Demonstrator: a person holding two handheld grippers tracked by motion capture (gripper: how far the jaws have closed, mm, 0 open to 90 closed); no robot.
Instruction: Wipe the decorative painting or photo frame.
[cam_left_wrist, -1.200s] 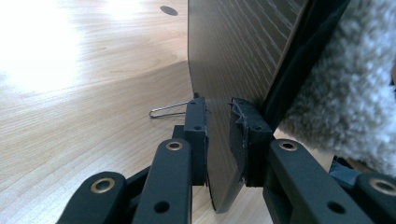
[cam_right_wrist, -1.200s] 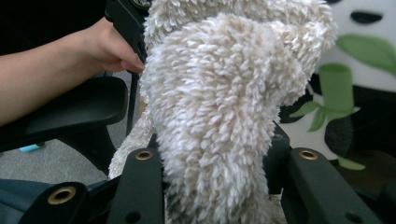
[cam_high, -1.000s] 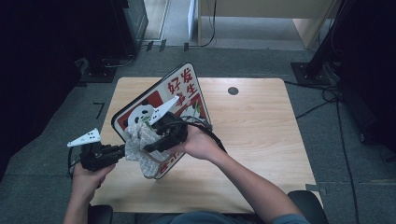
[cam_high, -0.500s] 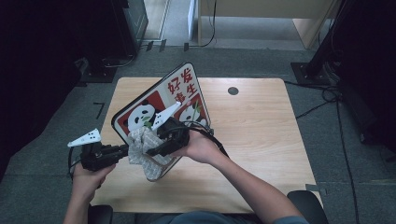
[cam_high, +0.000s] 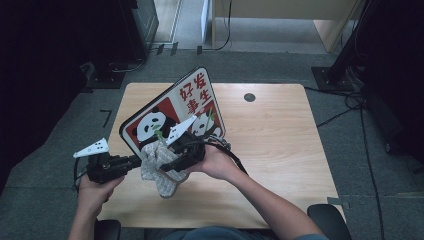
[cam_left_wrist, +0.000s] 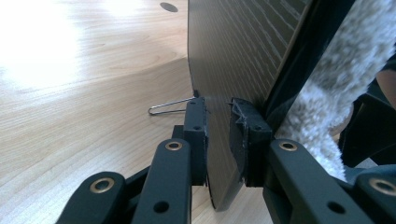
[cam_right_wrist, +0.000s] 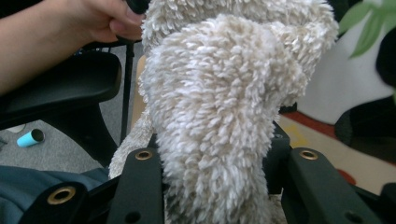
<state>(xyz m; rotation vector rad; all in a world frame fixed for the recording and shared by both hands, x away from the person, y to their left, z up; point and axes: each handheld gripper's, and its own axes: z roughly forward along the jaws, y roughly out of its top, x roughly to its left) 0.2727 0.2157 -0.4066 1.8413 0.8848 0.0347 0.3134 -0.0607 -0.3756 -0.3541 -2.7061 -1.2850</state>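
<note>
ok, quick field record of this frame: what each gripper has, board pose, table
left gripper: jaws shut on the lower edge of the flat panda-print board with red characters
right gripper: jaws shut on the fluffy cream-white cloth
board pose: tilted up off the table, printed face toward the person
cloth position: bunched against the board's printed face, near its lower edge
surface: light wooden table
other: thin metal wire clip on the table behind the board
</note>
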